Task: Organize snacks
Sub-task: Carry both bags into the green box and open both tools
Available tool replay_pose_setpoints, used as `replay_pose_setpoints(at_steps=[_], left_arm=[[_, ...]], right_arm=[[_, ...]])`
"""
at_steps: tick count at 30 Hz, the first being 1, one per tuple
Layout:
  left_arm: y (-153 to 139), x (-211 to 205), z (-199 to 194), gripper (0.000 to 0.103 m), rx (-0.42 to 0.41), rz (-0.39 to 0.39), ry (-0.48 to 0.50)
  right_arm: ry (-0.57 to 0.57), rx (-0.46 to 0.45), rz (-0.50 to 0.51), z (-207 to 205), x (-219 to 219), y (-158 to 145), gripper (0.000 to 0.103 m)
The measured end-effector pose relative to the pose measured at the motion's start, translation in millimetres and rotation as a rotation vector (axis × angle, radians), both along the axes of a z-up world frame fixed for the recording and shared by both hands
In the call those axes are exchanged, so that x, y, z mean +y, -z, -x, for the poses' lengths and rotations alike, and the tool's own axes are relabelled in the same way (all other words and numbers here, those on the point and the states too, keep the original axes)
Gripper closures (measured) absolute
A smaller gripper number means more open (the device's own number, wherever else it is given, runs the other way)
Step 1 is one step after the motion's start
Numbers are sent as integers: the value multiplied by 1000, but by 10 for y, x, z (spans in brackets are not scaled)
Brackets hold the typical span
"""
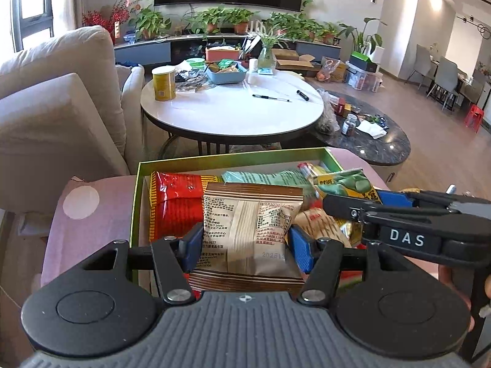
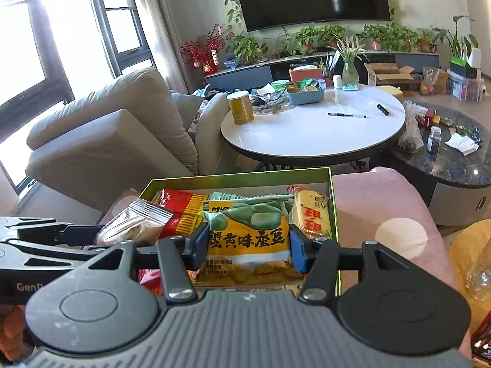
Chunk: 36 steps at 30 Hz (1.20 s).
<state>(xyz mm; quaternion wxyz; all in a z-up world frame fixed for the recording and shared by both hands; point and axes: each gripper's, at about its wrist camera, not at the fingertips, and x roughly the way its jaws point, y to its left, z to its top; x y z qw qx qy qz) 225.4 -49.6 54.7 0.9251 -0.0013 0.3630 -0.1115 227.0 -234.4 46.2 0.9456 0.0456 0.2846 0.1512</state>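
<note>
A green box (image 1: pixel 233 157) sits on a pink cushion and holds several snack packets. My left gripper (image 1: pixel 245 247) is shut on a brown snack packet (image 1: pixel 248 224) over the box's near left part; this packet also shows in the right wrist view (image 2: pixel 135 224). My right gripper (image 2: pixel 247 250) is shut on a yellow-green bean snack packet (image 2: pixel 248 233) over the box (image 2: pixel 239 174); it reaches in from the right in the left wrist view, holding that packet (image 1: pixel 346 185). A red packet (image 1: pixel 175 202), a pale green packet (image 1: pixel 270 178) and a yellow packet (image 2: pixel 311 211) lie in the box.
A round white table (image 1: pixel 230 113) stands beyond the box with a yellow can (image 1: pixel 164 83), a blue basket (image 1: pixel 226 73) and pens. A beige sofa (image 1: pixel 58 104) is at left. A dark low table (image 1: pixel 368 141) is at right. The pink cushion (image 2: pixel 377 208) extends right.
</note>
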Motion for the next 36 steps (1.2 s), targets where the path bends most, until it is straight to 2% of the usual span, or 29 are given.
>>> replay_pose_setpoints(at_steps=[10,19,22,26,36], left_arm=[[207,59,-425,47,32,-10,-51],[331,33,-533,48,36,3,-51],[338,46,-533,46,44,24,-57],[307,42,-488,41,29,10,-58],[134,27,-291,40,-6,17,-51]], right_arm=[[11,15,-10,-265,41,78,28],[22,37,-31,-392,31,172,28],[23,47,-60,-388,-3,194,28],[23,37,-59,-372,-10,177,28],[40,10,-59,-216,-73,94,27]])
